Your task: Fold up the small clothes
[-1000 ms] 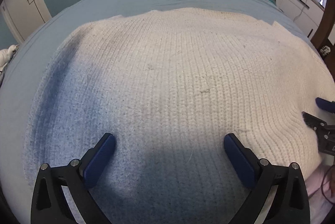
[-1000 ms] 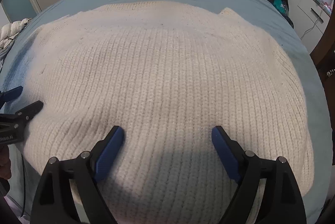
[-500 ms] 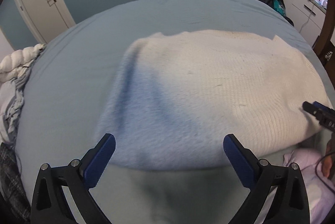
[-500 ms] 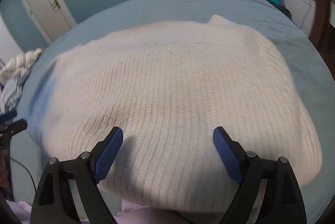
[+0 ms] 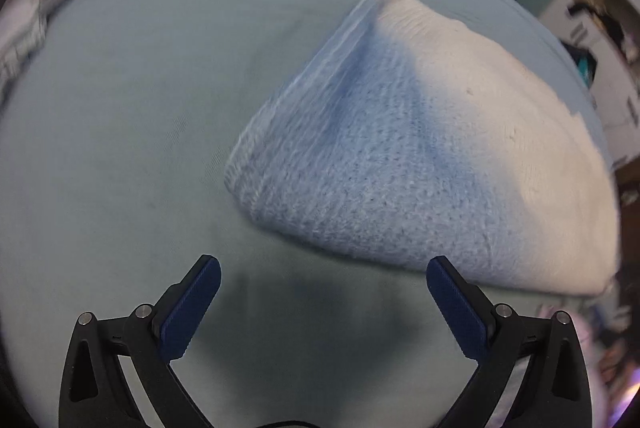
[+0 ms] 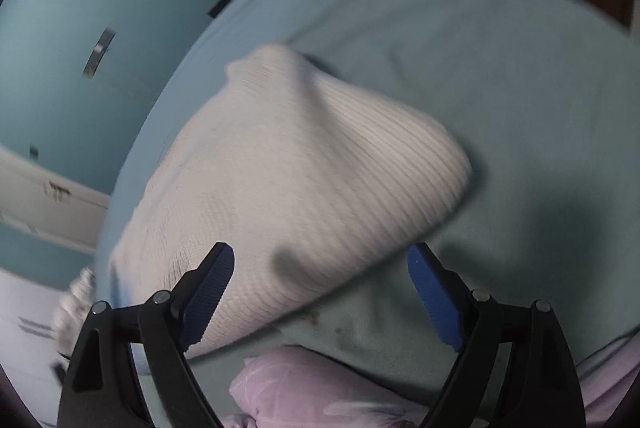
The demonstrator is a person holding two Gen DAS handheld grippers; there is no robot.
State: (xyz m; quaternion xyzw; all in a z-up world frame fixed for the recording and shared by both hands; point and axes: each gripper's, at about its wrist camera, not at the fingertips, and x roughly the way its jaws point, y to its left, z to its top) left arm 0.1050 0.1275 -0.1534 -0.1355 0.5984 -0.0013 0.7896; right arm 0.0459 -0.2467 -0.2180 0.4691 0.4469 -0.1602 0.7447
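Note:
A cream ribbed knit sweater (image 5: 460, 148) lies folded on the pale blue bed sheet (image 5: 140, 108). In the left wrist view it fills the right half, its near left corner in bluish shade. My left gripper (image 5: 322, 280) is open over bare sheet, just short of the sweater's near edge, nothing between its blue pads (image 5: 192, 308). In the right wrist view the sweater (image 6: 288, 196) runs diagonally. My right gripper (image 6: 320, 268) is open above its near edge, holding nothing; the left pad (image 6: 208, 292) overlaps the knit in the picture, the right one hangs over sheet.
A pale pink cloth (image 6: 320, 392) lies at the bed's near edge below the right gripper. A rumpled white and grey bundle (image 5: 48, 0) sits at the far left of the bed. White cabinets (image 5: 600, 68) and a teal wall (image 6: 80, 28) stand beyond.
Both grippers have pulled back off the sweater, the left one to the left and the right one to the right, each rolling. The sweater now looks smaller, with bare sheet beside it.

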